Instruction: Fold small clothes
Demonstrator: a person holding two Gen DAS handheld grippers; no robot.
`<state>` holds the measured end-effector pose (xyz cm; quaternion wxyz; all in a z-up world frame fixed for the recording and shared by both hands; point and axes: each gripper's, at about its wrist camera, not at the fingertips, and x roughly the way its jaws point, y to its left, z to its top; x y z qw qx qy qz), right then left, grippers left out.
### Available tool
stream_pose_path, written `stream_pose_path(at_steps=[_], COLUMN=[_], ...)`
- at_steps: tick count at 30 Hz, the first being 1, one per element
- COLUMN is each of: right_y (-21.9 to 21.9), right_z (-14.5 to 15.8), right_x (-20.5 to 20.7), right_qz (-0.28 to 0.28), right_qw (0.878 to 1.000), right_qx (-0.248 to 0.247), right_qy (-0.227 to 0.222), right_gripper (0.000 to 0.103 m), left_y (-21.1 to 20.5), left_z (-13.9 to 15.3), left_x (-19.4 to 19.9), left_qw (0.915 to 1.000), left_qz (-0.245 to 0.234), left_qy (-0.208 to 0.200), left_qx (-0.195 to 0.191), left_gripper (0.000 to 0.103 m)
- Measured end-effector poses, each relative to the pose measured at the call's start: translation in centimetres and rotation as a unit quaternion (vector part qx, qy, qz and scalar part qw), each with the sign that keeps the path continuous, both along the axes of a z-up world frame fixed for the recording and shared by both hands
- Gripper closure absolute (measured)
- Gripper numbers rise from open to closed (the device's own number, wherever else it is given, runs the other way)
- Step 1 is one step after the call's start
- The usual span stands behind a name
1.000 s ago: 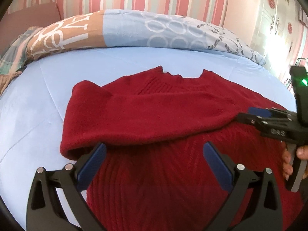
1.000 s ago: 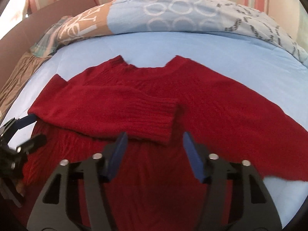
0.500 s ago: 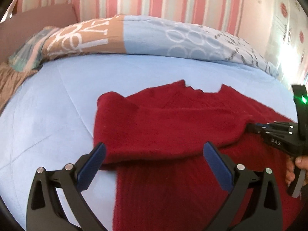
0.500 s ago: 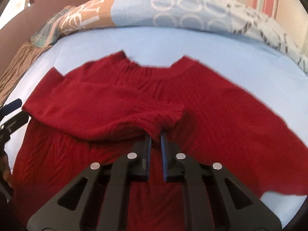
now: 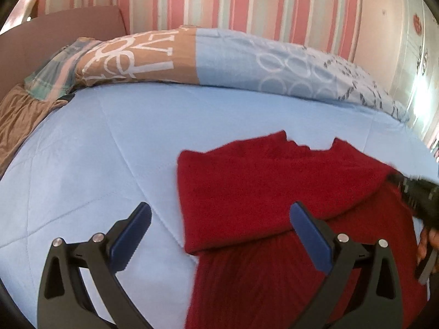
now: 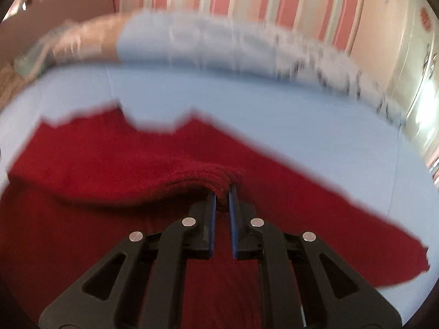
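Red knitted sweater (image 5: 274,192) spread on the light blue bed sheet (image 5: 96,164), neckline toward the patterned duvet (image 5: 219,63), one sleeve folded across the chest. Right gripper (image 6: 222,192) angled down over the sweater's middle, jaws nearly together and pinching the ribbed sleeve cuff (image 6: 214,178), cuff lifted slightly off the body. Left gripper (image 5: 219,227) tilted down at the sweater's folded left edge, jaws wide, holding nothing.

Red sweater (image 5: 274,192) and patterned quilt (image 5: 247,63) lie on blue bed (image 5: 96,150).
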<state>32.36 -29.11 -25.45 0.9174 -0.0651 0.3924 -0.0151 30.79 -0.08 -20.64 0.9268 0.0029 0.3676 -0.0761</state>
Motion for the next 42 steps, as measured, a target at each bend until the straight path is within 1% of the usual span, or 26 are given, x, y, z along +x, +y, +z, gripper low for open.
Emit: stream_pose_path(at_steps=[2, 5, 7, 10, 11, 12, 14, 16, 17, 18, 20, 22, 23, 24, 26, 27, 29, 30, 33, 34, 35, 37, 38, 39, 41, 42], right_y=[-0.5, -0.6, -1.3, -2.0, -2.7, -3.0, -3.6, -3.8, -3.6, -3.4, -3.7, -4.0, -3.9, -3.5, -2.4, -2.3, -2.1, -2.3, -2.7, -2.6, -2.6, -2.8, -2.4, -1.8, -0.7, -0.2], right_z=[-0.7, -0.5, -2.2, -1.0, 0.2, 1.1, 2.4, 2.3, 1.6, 1.0, -1.0, -1.4, -1.3, -0.8, 0.5, 1.6, 2.6, 2.2, -1.5, -1.5, -1.0, 1.7, 2.7, 3.0, 2.4, 1.3], right_x=[-1.1, -1.5, -0.3, -0.8, -1.6, -2.2, -2.5, -0.5, 1.2, 2.2, 4.5, 4.6, 4.7, 4.6, 4.0, 3.8, 3.5, 4.1, 6.0, 5.6, 5.2, 3.1, 1.9, 1.3, 0.8, 1.1], right_qz=[-0.001, -0.007, -0.01, -0.014, -0.015, -0.02, -0.032, -0.028, -0.025, -0.029, -0.042, -0.05, -0.045, -0.037, -0.018, -0.023, -0.025, -0.028, -0.039, -0.041, -0.045, -0.054, -0.054, -0.049, -0.031, -0.025], right_qw=[1.0, 1.0, 0.997, 0.997, 0.997, 0.997, 0.995, 0.992, 0.992, 0.992, 0.985, 0.982, 0.982, 0.985, 0.994, 0.997, 0.998, 0.999, 0.997, 0.998, 0.998, 0.997, 0.996, 0.997, 0.998, 0.999], right_qx=[0.011, 0.017, 0.028, 0.042, 0.06, 0.07, 0.092, 0.121, 0.118, 0.114, 0.136, 0.155, 0.162, 0.146, 0.102, 0.067, 0.038, 0.028, 0.024, 0.021, 0.023, 0.051, 0.059, 0.058, 0.044, 0.038], right_qy=[0.013, 0.011, 0.065, 0.056, 0.043, 0.026, -0.002, 0.012, 0.028, 0.042, 0.093, 0.093, 0.089, 0.078, 0.04, -0.003, -0.036, -0.029, 0.057, 0.051, 0.044, 0.0, -0.026, -0.034, -0.02, -0.001], right_gripper=[0.094, 0.094, 0.092, 0.071, 0.053, 0.043, 0.036, 0.037, 0.043, 0.054, 0.069, 0.071, 0.085, 0.096, 0.097, 0.097, 0.097, 0.097, 0.095, 0.094, 0.088, 0.071, 0.054, 0.052, 0.054, 0.061], left_y=[-0.7, -2.2, -2.9, -3.5, -3.5, -3.5, -3.7, -4.3, -4.6, -5.1, -5.7, -6.2, -6.3, -6.4, -6.4, -6.3, -6.1, -6.0, -6.0, -6.1, -6.1, -6.0, -5.9, -5.8, -5.4, -5.3], left_z=[-0.2, -0.6, -0.9, -1.6, -1.7, -1.6, -1.4, -1.5, -1.7, -2.1, -2.7, -3.7, -4.1, -4.6, -5.1, -5.1, -5.2, -5.4, -5.5, -5.4, -5.3, -4.8, -4.6, -4.4, -3.9, -3.6], left_x=[0.2, 0.6, 1.0, 1.8, 2.0, 2.0, 2.4, 3.2, 3.5, 3.9, 4.3, 4.6, 4.7, 4.9, 4.9, 4.8, 4.8, 4.8, 5.0, 4.9, 4.8, 4.6, 4.4, 4.2, 4.0, 3.9], left_qw=[0.9999, 0.9991, 0.9984, 0.9974, 0.9973, 0.9975, 0.9979, 0.9978, 0.9976, 0.9974, 0.9968, 0.9957, 0.9952, 0.9946, 0.9943, 0.9944, 0.9946, 0.9946, 0.9945, 0.9944, 0.9945, 0.9946, 0.9948, 0.9954, 0.9964, 0.9968], left_qz=[-0.008, -0.031, -0.041, -0.052, -0.055, -0.056, -0.056, -0.059, -0.06, -0.06, -0.06, -0.063, -0.065, -0.068, -0.07, -0.07, -0.07, -0.07, -0.069, -0.07, -0.071, -0.076, -0.077, -0.075, -0.07, -0.068], left_qy=[-0.001, 0.002, 0.004, 0.023, 0.026, 0.024, 0.021, 0.026, 0.03, 0.034, 0.041, 0.046, 0.051, 0.058, 0.063, 0.062, 0.061, 0.064, 0.067, 0.066, 0.064, 0.055, 0.05, 0.045, 0.041, 0.04], left_qx=[0.011, 0.031, 0.039, 0.044, 0.041, 0.036, 0.024, 0.015, 0.016, 0.02, 0.032, 0.049, 0.053, 0.053, 0.051, 0.05, 0.045, 0.042, 0.042, 0.043, 0.045, 0.044, 0.043, 0.039, 0.024, 0.013], left_gripper=[0.002, 0.002, 0.002, 0.002, 0.002, 0.002, 0.002, 0.002, 0.002, 0.002, 0.002, 0.002, 0.002, 0.002, 0.002, 0.002, 0.002, 0.002, 0.002, 0.002, 0.002, 0.002, 0.002, 0.002, 0.002, 0.002])
